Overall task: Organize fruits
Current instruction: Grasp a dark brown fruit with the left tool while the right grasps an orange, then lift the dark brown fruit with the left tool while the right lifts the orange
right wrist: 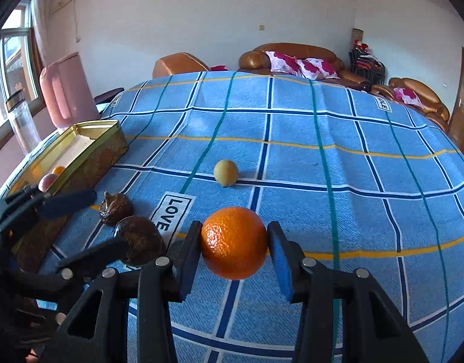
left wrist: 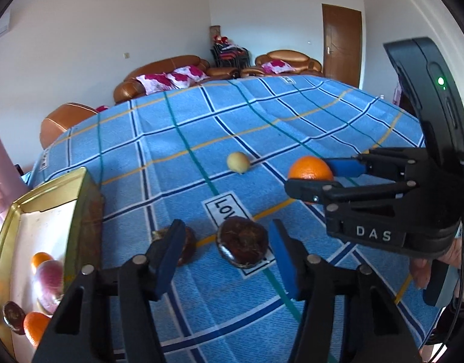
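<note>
My right gripper (right wrist: pixel 234 243) is shut on an orange (right wrist: pixel 234 242), held just above the blue checked cloth; the orange also shows in the left wrist view (left wrist: pixel 311 168). My left gripper (left wrist: pixel 227 242) is open around a dark brown fruit (left wrist: pixel 242 239) that lies on the cloth. A second dark brown fruit (left wrist: pixel 188 243) lies beside the left finger. A pale yellow fruit (left wrist: pixel 238 162) lies farther back. A gold tin (left wrist: pixel 47 208) at the left holds oranges, a pink fruit and a dark fruit.
The table is covered by a blue checked cloth (right wrist: pixel 322 157) with a "LOVE" label. A pink jug (right wrist: pixel 65 90) and a clear jar (right wrist: pixel 21 121) stand beyond the tin. Brown sofas stand behind the table.
</note>
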A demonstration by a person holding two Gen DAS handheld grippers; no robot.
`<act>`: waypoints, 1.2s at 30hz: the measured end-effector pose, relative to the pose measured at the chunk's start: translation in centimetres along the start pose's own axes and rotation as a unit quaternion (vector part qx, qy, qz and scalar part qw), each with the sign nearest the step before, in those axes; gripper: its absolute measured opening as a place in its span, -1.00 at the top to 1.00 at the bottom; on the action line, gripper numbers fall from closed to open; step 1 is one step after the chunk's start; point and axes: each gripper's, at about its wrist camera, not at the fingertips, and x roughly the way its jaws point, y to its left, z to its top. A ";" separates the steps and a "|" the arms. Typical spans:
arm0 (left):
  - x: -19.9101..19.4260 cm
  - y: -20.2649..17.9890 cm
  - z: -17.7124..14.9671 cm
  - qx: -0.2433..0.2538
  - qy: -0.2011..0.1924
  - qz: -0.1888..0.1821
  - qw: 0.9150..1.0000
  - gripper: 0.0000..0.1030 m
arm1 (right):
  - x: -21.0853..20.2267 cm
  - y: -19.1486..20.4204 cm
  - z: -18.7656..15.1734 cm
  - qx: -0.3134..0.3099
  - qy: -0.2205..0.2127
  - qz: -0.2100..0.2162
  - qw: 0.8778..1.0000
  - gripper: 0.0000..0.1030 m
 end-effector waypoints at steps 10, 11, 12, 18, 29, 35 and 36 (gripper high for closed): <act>2.3 -1.6 0.7 0.031 0.043 -0.009 0.999 -0.08 | -0.2 -0.4 0.1 0.010 -0.005 0.000 1.000 0.11; 2.7 -1.8 0.7 0.033 0.051 -0.009 0.998 -0.07 | -0.2 -0.4 0.1 0.008 -0.004 0.000 1.000 0.11; 3.1 -1.8 0.7 0.034 0.058 -0.009 0.998 -0.07 | -0.2 -0.4 0.1 0.007 -0.003 -0.001 1.000 0.11; 3.8 -1.4 0.6 0.021 0.077 -0.021 0.997 0.12 | 0.1 -0.5 0.2 0.009 0.003 0.004 1.000 0.11; 2.3 -0.9 0.8 0.013 0.039 -0.014 0.999 0.12 | -0.1 -0.1 0.1 0.000 -0.006 0.005 1.000 0.11; 1.6 -0.2 0.8 -0.006 0.018 -0.013 1.000 0.12 | -0.5 0.1 0.0 -0.005 -0.017 0.012 1.000 0.11; 1.4 -0.1 0.8 -0.008 0.014 -0.011 1.000 0.12 | -0.6 0.1 0.0 -0.005 -0.019 0.014 1.000 0.11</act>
